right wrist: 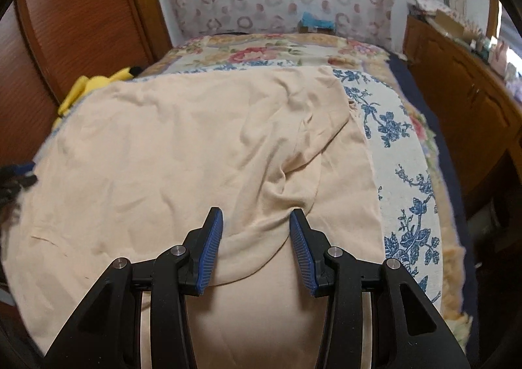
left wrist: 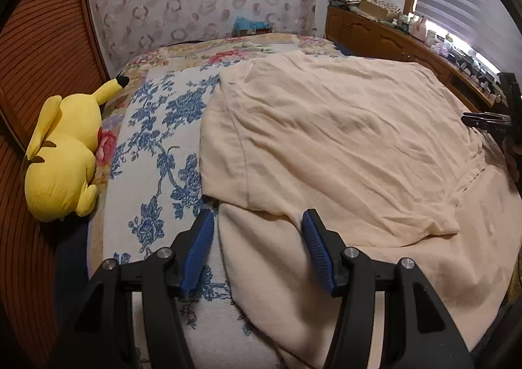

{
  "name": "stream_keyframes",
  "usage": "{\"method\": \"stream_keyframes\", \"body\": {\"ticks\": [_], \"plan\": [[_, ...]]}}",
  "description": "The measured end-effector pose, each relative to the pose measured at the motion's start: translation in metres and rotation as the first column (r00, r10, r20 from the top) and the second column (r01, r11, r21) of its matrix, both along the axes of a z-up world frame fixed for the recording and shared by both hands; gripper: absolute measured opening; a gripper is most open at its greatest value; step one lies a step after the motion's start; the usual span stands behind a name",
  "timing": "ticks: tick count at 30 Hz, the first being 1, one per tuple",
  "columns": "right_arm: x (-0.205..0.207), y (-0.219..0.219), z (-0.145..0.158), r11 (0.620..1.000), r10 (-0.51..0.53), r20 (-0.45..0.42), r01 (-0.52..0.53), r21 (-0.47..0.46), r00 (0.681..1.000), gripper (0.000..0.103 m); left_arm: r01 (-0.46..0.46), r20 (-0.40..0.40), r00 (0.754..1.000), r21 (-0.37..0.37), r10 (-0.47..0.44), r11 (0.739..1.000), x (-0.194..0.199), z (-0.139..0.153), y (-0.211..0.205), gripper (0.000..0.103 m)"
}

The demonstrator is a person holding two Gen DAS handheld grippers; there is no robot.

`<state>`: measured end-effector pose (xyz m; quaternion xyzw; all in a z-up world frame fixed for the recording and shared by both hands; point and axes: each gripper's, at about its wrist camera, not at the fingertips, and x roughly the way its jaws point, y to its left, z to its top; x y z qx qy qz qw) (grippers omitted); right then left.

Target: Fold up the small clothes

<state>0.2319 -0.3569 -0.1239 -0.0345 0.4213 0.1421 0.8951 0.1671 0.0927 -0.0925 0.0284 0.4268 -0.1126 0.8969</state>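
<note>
A wrinkled cream cotton garment (left wrist: 342,147) lay beneath both grippers' released, parted fingers (left wrist: 199,248), on a blue-floral quilted bed (left wrist: 153,140).

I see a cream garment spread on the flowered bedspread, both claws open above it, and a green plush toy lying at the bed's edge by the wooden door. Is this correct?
Not quite: the plush toy is yellow, not green, as the left wrist view shows. The rest holds: the cream garment lies on the flowered bedspread, and the left claw and right claw are both open above it.
</note>
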Motion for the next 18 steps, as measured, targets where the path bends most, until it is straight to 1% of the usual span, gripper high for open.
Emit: {"method": "stream_keyframes", "body": {"ticks": [2, 6, 13, 14, 15, 16, 17, 18], "plan": [[-0.0015, 0.0011, -0.0011, 1.0, 0.002, 0.013, -0.002, -0.019, 1.0, 0.043, -0.002, 0.002, 1.0, -0.014, 0.002, 1.0, 0.0013, -0.0015, 0.0023, 0.056], [-0.0054, 0.0052, -0.0053, 0.998, 0.011, 0.043, -0.008, -0.061, 0.999, 0.044, -0.006, 0.015, 1.0, -0.013, 0.006, 1.0, 0.0018, -0.0029, 0.0023, 0.057], [-0.0059, 0.0066, -0.0057, 0.998, 0.011, 0.043, -0.009, -0.063, 0.999, 0.044, -0.003, 0.014, 1.0, -0.01, 0.003, 1.0, 0.0028, -0.0031, 0.0021, 0.061], [-0.0061, 0.0067, -0.0055, 0.998, 0.013, 0.045, -0.01, -0.067, 0.999, 0.038, -0.001, 0.013, 1.0, -0.01, 0.001, 1.0, 0.0033, -0.0032, 0.002, 0.062], [-0.0063, 0.0066, -0.0048, 0.998, 0.018, 0.047, -0.014, -0.069, 0.999, 0.021, 0.001, 0.012, 1.0, -0.01, -0.001, 1.0, 0.0038, -0.0029, 0.0013, 0.062], [-0.007, 0.0087, -0.0037, 0.997, 0.033, 0.052, -0.029, -0.072, 0.998, 0.013, 0.002, 0.012, 1.0, -0.01, -0.002, 1.0, 0.0041, -0.0029, 0.001, 0.063], [-0.0072, 0.009, -0.0024, 0.997, 0.046, 0.049, -0.043, -0.068, 0.998, 0.006, 0.003, 0.013, 1.0, -0.01, -0.003, 1.0, 0.0041, -0.003, 0.001, 0.063], [-0.0079, 0.0097, -0.0001, 0.997, 0.062, 0.044, -0.059, -0.055, 0.997, 0.005, 0.003, 0.013, 1.0, -0.01, -0.003, 1.0, 0.004, -0.003, 0.0015, 0.063]]}}
